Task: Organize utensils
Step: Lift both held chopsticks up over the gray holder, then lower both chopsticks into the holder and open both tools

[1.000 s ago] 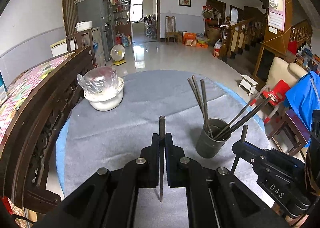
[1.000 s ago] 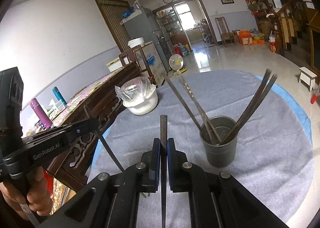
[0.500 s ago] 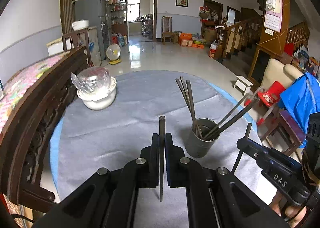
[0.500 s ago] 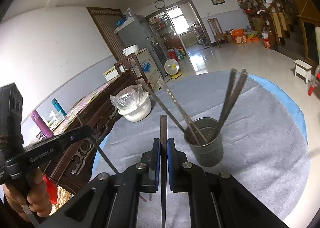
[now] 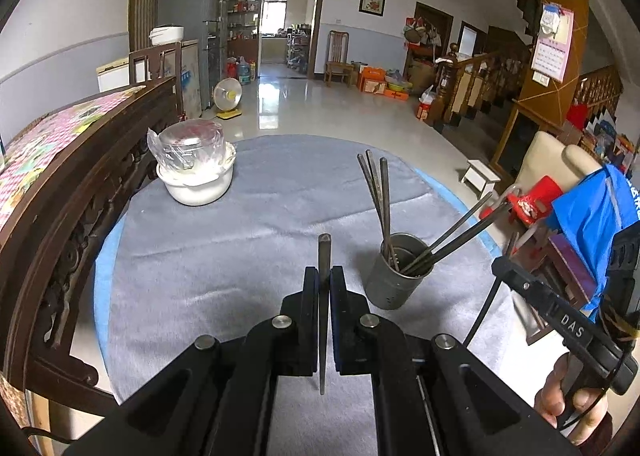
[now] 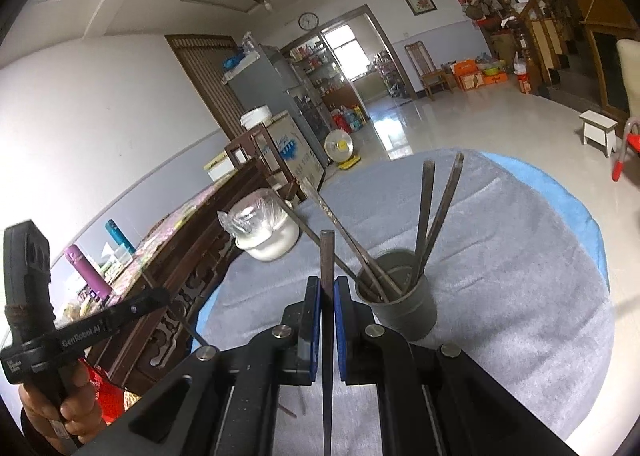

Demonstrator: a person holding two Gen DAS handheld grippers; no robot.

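Chopsticks held over a table with a metal cup

Chopsticks (image 5: 378,191) stand bunched in a grey metal cup (image 5: 394,276) on a round table covered with a grey cloth (image 5: 224,256). Some lean left, others lean far right over the rim. The left gripper (image 5: 323,288) has its jaws pressed together on one dark chopstick (image 5: 323,256), which points forward along the fingers, just left of the cup and above the cloth. The right gripper (image 6: 327,296) likewise pinches a single chopstick (image 6: 327,260), raised and tilted, with the cup (image 6: 400,308) just to its right. In the left view the right gripper (image 5: 505,274) appears at the far right, a thin stick hanging from its tip. In the right view the left gripper (image 6: 154,298) sits at the lower left, held by a hand (image 6: 60,412).

A white pot (image 5: 196,179) wrapped in clear plastic rests at the table's far left. A carved dark wooden bench (image 5: 60,191) runs beside the table. Beyond lies a glossy tiled floor (image 5: 328,111).
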